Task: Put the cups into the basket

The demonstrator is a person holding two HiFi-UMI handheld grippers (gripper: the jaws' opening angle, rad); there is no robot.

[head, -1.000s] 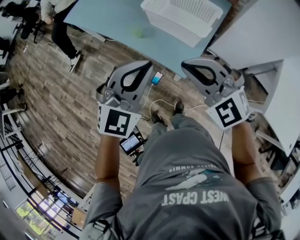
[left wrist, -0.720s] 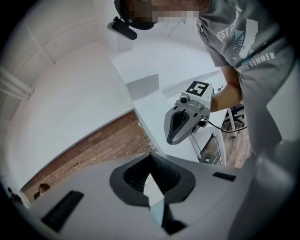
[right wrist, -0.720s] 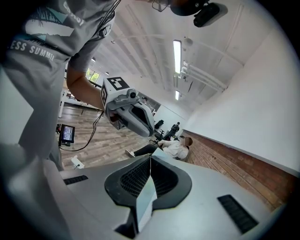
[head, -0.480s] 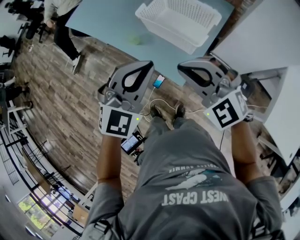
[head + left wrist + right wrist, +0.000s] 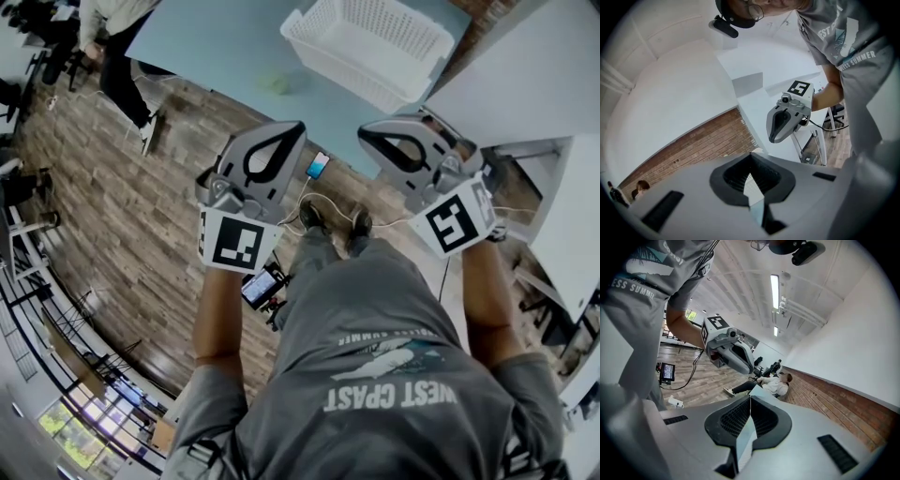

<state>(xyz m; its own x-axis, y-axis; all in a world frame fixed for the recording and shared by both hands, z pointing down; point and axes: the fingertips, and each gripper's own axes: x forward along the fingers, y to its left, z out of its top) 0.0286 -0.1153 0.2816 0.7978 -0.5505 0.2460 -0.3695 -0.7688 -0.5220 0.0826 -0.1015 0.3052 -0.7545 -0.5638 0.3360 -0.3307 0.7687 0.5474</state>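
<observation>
A white slatted basket point(image 5: 375, 42) stands on the light blue table point(image 5: 216, 47) at the top of the head view. A small green cup point(image 5: 275, 84) sits on the table to the left of the basket. My left gripper point(image 5: 296, 128) and right gripper point(image 5: 366, 133) are held side by side over the wooden floor, short of the table's near edge. Both point toward the table. In the left gripper view the jaws point(image 5: 751, 158) meet with nothing between them. The right gripper's jaws point(image 5: 750, 400) are likewise shut and empty.
White tables point(image 5: 525, 75) stand at the right. A phone point(image 5: 317, 166) on a white cable lies on the floor just below the table's edge. A screen device point(image 5: 262, 286) sits by my legs. Another person point(image 5: 112, 37) stands at the far left of the table.
Both grippers have moved a little closer to the table, staying shut. My feet have stepped forward. The basket and cup have not moved on the table.
</observation>
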